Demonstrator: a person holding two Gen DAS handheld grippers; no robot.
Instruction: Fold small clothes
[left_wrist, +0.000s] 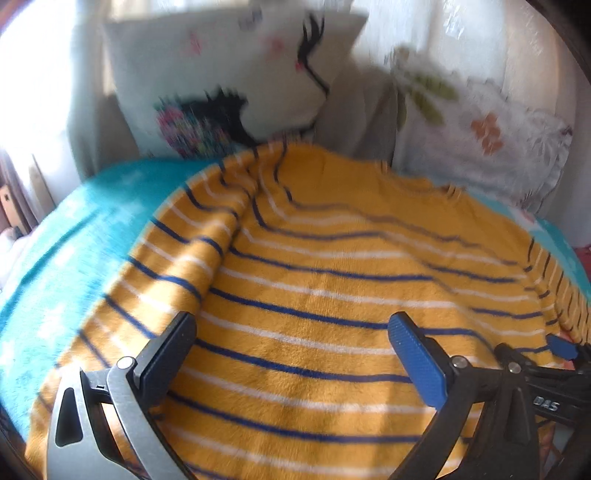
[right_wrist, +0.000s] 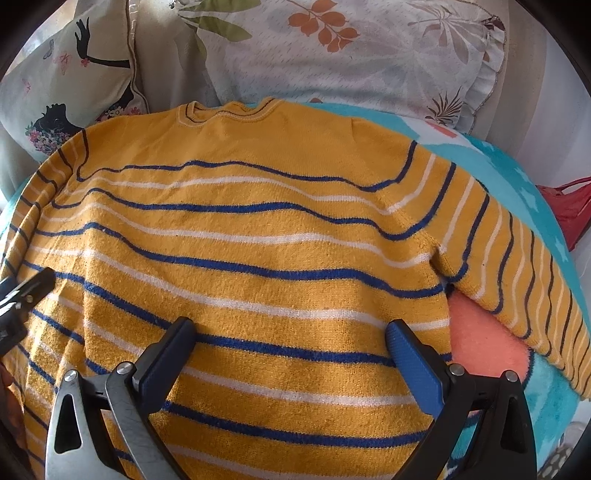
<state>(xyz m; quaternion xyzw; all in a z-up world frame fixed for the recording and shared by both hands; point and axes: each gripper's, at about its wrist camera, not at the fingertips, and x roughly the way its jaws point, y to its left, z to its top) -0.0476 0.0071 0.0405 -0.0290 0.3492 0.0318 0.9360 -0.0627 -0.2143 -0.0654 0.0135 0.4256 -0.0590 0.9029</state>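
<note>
Right wrist view, right gripper (right_wrist: 291, 338) spread wide over striped sweater (right_wrist: 258, 229), left gripper (left_wrist: 291, 332) likewise released, grasping nothing

A mustard-yellow knit sweater (right_wrist: 251, 236) with thin navy and white stripes lies spread flat, filling the centre of the right wrist frame, its ribbed collar at upper centre. One sleeve (right_wrist: 517, 266) slants down the right edge; the other sleeve (left_wrist: 192, 251) is folded inward across the body at centre left of the left wrist frame.
</note>
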